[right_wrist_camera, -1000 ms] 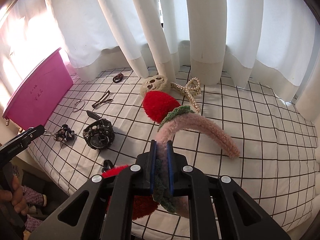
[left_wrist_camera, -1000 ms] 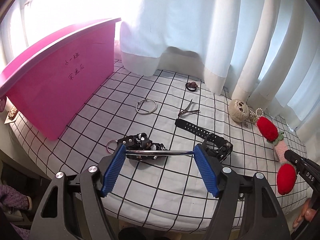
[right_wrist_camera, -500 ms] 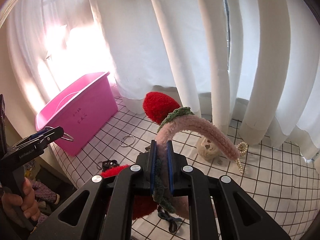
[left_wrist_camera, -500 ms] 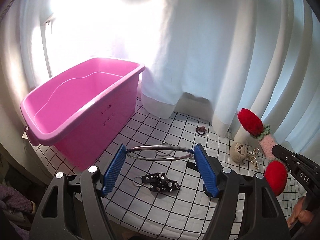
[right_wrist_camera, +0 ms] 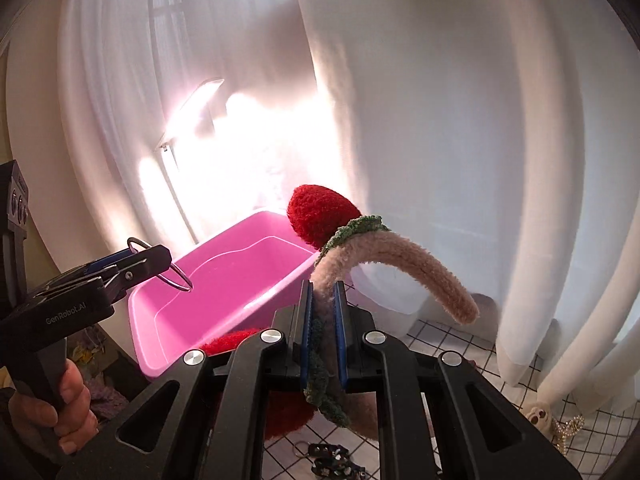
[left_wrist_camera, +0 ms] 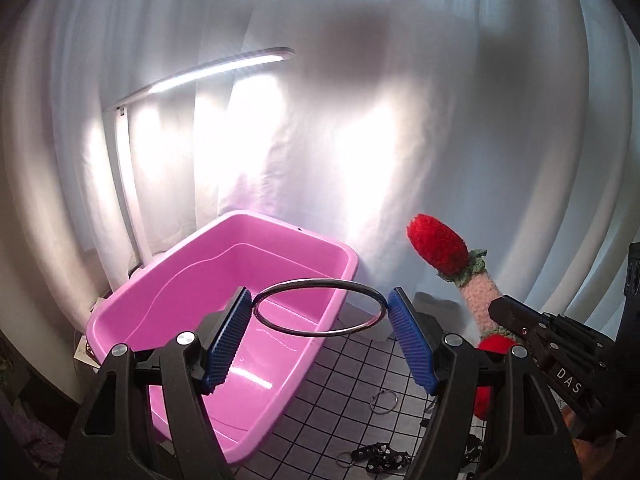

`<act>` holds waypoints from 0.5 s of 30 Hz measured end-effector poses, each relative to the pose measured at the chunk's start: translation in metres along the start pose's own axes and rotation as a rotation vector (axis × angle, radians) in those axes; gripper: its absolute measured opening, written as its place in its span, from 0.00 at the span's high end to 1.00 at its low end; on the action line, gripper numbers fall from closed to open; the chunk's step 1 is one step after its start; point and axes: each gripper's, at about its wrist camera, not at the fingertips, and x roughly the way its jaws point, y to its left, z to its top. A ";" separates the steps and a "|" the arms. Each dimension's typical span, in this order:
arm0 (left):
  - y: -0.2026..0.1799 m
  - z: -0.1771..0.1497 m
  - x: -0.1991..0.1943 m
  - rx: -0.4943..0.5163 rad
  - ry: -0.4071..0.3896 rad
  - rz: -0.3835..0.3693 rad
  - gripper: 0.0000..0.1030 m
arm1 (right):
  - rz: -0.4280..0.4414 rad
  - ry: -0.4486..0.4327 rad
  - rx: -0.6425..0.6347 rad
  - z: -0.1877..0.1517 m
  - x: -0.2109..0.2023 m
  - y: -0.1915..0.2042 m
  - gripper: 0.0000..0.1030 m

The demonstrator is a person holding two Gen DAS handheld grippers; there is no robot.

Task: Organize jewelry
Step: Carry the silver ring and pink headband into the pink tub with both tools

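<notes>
Two grippers are up in the air, each with one piece in it. My left gripper (left_wrist_camera: 319, 311) stands fairly wide, its blue pads pressing on either side of a silver bangle (left_wrist_camera: 320, 306), which lies flat between them at the centre of the left wrist view, above the open pink tub (left_wrist_camera: 240, 280). The tub fills the lower left of that frame and looks bare inside. My right gripper (right_wrist_camera: 322, 312) is pinched narrow on the pink band of a fuzzy strawberry headband (right_wrist_camera: 384, 252); one red strawberry sticks up just above the pads at mid-frame, over the tub's near corner, and the band arcs off to the right. On the checked cloth (left_wrist_camera: 360, 384) at the bottom of the left view lie a small silver ring (left_wrist_camera: 383, 401) and a black studded strap (left_wrist_camera: 380, 455), well below both grippers. A pale plush piece (right_wrist_camera: 538, 416), possibly a hair clip, sits at the lower right of the right wrist view beside a pearl bow (right_wrist_camera: 568, 428).
</notes>
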 end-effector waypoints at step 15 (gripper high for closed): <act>0.130 0.008 0.045 -0.139 0.058 0.164 0.34 | 0.155 0.120 -0.158 0.057 0.127 0.099 0.90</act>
